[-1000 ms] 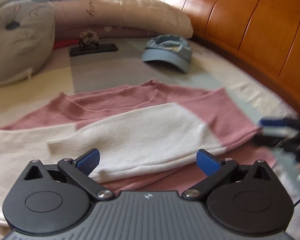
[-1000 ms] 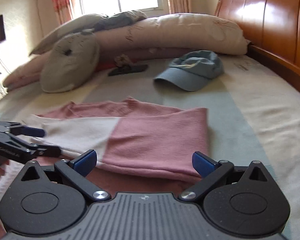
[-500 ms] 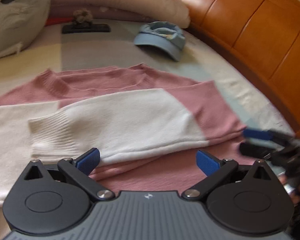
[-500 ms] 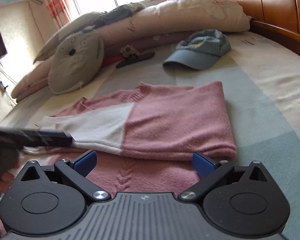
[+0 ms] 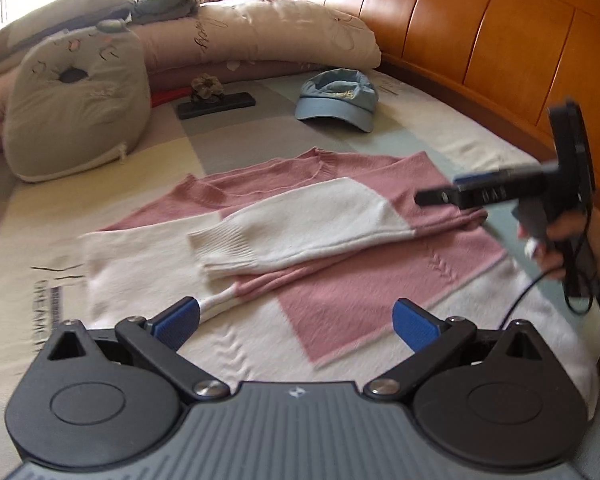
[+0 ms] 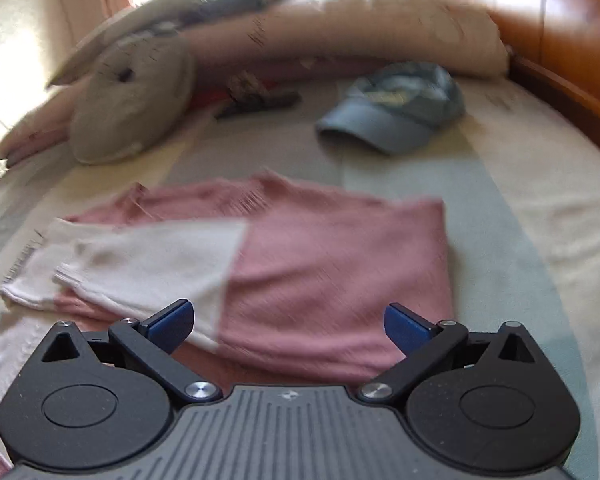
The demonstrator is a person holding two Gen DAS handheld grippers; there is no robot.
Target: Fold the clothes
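Sweater of pink and cream knit (image 5: 340, 264) lies flat on the pale patchwork bedspread (image 5: 440, 120), one cream sleeve (image 5: 296, 228) already folded across its chest; by my reading the sleeve stage is half done, and the next move calls for gathering the other side. Left gripper (image 5: 296, 320) hangs above the hem, blue fingers wide apart, holding nothing. Right gripper (image 6: 288, 322) likewise gapes empty.
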